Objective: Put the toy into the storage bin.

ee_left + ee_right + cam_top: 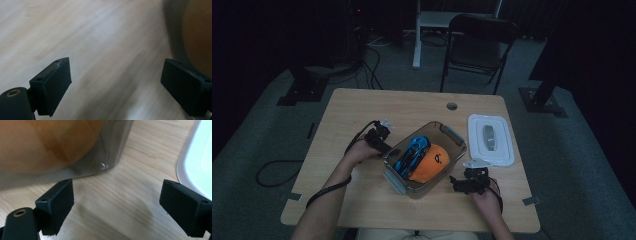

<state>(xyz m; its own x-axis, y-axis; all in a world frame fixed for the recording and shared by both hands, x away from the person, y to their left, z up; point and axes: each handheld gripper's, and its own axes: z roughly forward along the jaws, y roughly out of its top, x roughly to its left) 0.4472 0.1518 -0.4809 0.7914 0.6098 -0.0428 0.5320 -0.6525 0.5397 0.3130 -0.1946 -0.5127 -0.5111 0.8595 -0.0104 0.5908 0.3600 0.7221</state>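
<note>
A clear grey storage box (pixel 453 138) sits near the middle of the wooden table (pixel 362 110), holding an orange object (pixel 432 162) and a blue and black one (pixel 413 150). My left gripper (pixel 387 149) is at the box's left wall; in the left gripper view its jaws (pixel 115 82) stand wide apart over bare wood, the box's dark wall (pixel 175 32) beside the right jaw. My right gripper (pixel 455 183) is at the box's near right corner, open (pixel 117 205), with the box's wall (pixel 110 152) and the orange object (pixel 45 140) just ahead.
The box's white lid (pixel 490 139) lies flat on the table right of the box, and its edge (pixel 197 155) shows in the right gripper view. A folding chair (pixel 477 45) and stand feet are on the floor beyond the table. A cable hole (pixel 452 106) is near the far edge.
</note>
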